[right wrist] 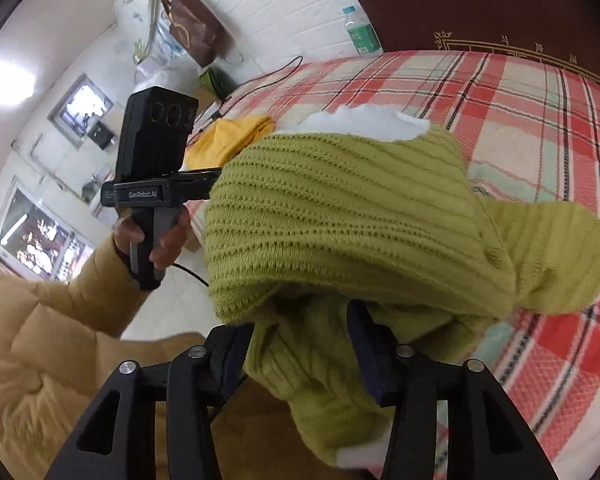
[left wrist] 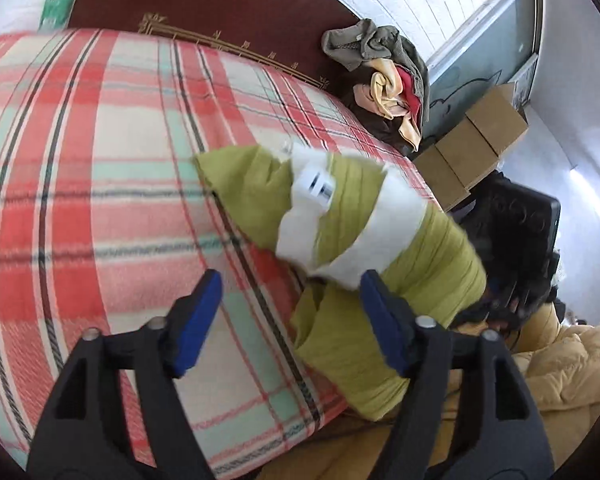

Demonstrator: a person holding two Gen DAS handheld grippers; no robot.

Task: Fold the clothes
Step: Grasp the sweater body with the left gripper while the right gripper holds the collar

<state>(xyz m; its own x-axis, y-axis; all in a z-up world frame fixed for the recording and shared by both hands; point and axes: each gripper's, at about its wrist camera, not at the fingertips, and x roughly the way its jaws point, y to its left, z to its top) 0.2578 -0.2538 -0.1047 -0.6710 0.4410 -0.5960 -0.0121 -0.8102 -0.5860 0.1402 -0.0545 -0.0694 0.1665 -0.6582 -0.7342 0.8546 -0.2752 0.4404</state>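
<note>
Bed: plaid blanket (left wrist: 100, 160), clothes pile (left wrist: 384, 92) by headboard.
Sweater (right wrist: 340, 216): green knit, bunched at near edge; soft, floppy, take hems.
Left gripper (left wrist: 290, 322): released, empty.
Right gripper (right wrist: 300, 344): knit between jaws, grip unclear.

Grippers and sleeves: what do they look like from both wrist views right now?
Left gripper and right gripper both have black triangular cut-out fingers, silver rivets and blue pads. The left unit's black handle body, seen from the right wrist, reads "GenRobot.AI" and trails a black cable. The person wears a mustard quilted jacket.
</note>
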